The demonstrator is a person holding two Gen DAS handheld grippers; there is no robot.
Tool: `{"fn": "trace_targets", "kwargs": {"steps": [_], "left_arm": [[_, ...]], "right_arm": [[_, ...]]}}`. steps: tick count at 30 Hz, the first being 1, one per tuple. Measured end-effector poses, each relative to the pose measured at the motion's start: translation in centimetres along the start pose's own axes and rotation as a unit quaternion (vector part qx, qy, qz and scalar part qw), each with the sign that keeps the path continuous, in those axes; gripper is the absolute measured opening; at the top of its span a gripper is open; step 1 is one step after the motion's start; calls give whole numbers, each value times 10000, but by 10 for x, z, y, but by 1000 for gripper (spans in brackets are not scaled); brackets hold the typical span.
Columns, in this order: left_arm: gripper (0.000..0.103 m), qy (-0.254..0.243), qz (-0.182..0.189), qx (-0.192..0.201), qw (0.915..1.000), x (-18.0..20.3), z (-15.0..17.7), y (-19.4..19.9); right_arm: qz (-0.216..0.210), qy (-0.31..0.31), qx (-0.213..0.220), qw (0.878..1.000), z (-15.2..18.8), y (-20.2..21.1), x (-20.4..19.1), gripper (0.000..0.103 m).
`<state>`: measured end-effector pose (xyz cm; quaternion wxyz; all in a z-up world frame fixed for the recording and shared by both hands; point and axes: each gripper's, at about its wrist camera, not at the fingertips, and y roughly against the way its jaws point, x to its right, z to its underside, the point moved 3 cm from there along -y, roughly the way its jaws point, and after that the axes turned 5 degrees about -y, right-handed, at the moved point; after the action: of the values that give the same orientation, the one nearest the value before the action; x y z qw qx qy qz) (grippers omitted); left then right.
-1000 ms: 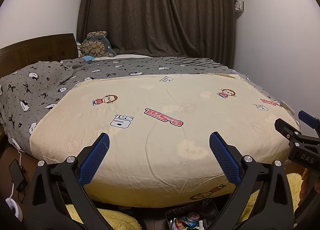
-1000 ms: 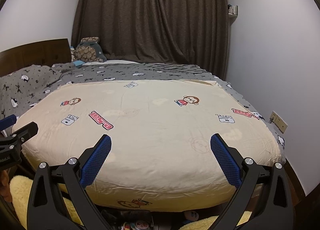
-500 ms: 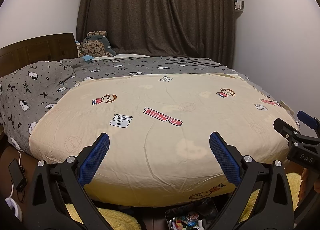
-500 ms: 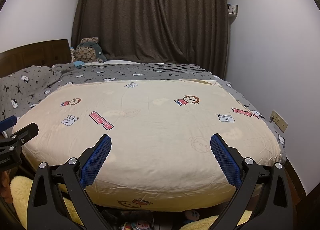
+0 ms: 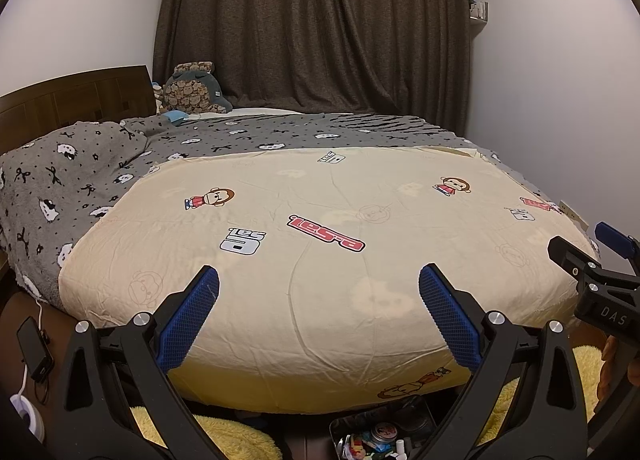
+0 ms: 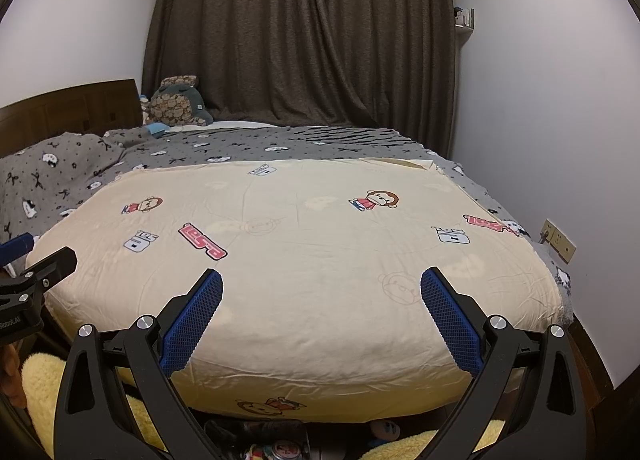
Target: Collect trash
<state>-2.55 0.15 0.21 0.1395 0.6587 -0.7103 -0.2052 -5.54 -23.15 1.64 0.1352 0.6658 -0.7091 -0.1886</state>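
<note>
Both tools, left (image 5: 319, 316) and right (image 6: 321, 318), gape empty over the bed (image 5: 320, 300); trash (image 5: 372, 444) lies below, left tool nearer.

My left gripper (image 5: 319, 288) and right gripper (image 6: 321, 290) are matt black plastic with bright metal screws, their pads (image 5: 188, 324) a rough blue mesh. The cream quilt (image 5: 320, 260) is smooth, lightly creased cloth; the grey blanket (image 5: 60, 188) looks fleecy — the curtain (image 5: 312, 24) coarse and heavy. The headboard (image 5: 72, 96) is dull brown wood, the yellow rug (image 6: 38, 388) shaggy.
</note>
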Motion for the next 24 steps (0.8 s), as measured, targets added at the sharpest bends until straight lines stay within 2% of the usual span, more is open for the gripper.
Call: {"fn": "trace_targets", "kwargs": {"steps": [24], "left_arm": [[95, 1, 14, -16, 10000, 4, 2, 1]], "right_arm": [[-28, -15, -11, 10000, 1, 0, -2, 100]]}}
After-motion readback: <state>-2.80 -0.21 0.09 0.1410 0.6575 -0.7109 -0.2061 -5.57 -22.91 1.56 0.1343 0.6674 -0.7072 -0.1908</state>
